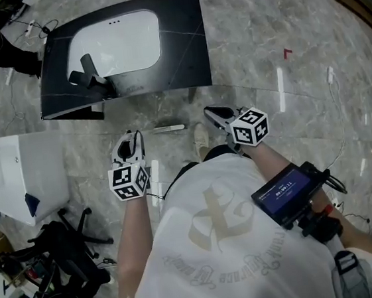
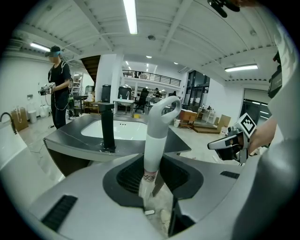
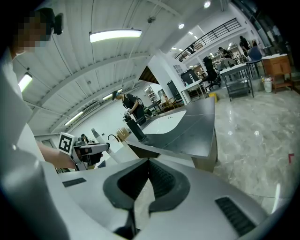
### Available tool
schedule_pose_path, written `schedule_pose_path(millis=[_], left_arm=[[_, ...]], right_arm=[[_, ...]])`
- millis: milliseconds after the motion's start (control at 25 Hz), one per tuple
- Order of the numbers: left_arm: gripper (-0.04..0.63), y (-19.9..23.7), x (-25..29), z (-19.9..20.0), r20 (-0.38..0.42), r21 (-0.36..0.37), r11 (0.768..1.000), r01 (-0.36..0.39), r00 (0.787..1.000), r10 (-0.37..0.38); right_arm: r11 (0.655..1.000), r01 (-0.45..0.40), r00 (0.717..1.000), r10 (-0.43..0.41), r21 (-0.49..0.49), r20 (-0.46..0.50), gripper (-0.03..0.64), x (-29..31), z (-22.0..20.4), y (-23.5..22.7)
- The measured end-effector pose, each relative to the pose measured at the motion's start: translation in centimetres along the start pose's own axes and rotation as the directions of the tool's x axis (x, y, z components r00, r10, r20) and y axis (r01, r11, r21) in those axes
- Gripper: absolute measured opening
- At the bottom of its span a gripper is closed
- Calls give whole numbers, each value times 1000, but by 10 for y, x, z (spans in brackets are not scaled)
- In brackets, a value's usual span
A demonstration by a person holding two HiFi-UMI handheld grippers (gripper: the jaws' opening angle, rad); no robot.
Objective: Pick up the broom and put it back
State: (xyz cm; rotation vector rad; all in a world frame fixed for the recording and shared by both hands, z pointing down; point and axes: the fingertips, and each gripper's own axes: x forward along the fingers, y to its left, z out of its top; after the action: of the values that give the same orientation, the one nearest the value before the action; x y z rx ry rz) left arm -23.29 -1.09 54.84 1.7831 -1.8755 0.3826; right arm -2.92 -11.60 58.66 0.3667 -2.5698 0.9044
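In the left gripper view a white broom handle [image 2: 154,140] with a hooked top end stands almost upright between my jaws, and my left gripper [image 2: 152,164] is shut on it. The broom's lower part and head are hidden. The head view shows my left gripper [image 1: 130,142] low over the marble floor, pointing at the dark sink counter [image 1: 187,38]. My right gripper [image 1: 217,115] hangs to its right, shut, with nothing between its fingers. The right gripper view shows its jaws [image 3: 147,164] meeting at the tips, and the left gripper [image 3: 89,150] off to the left.
The counter holds a white basin [image 1: 117,42] and a black faucet [image 1: 92,82]. A white cabinet [image 1: 15,171] and a black office chair [image 1: 60,249] stand at the left. A small white piece [image 1: 168,128] lies on the floor near my shoe [image 1: 202,140]. A person [image 2: 58,93] stands far off.
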Motion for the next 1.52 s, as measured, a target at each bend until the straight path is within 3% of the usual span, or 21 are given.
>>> schedule_pose_path(millis=[680, 1160, 1520], left_arm=[[110, -13, 67, 9, -94, 74, 995, 65, 994, -58], [110, -24, 88, 23, -88, 103, 987, 120, 990, -111], [110, -32, 141, 45, -114, 115, 986, 118, 988, -105]], right_arm=[[997, 50, 999, -51, 61, 17, 17, -8, 6, -36], [995, 70, 997, -72, 65, 35, 17, -10, 18, -44], [993, 66, 997, -69, 95, 28, 17, -9, 29, -80]])
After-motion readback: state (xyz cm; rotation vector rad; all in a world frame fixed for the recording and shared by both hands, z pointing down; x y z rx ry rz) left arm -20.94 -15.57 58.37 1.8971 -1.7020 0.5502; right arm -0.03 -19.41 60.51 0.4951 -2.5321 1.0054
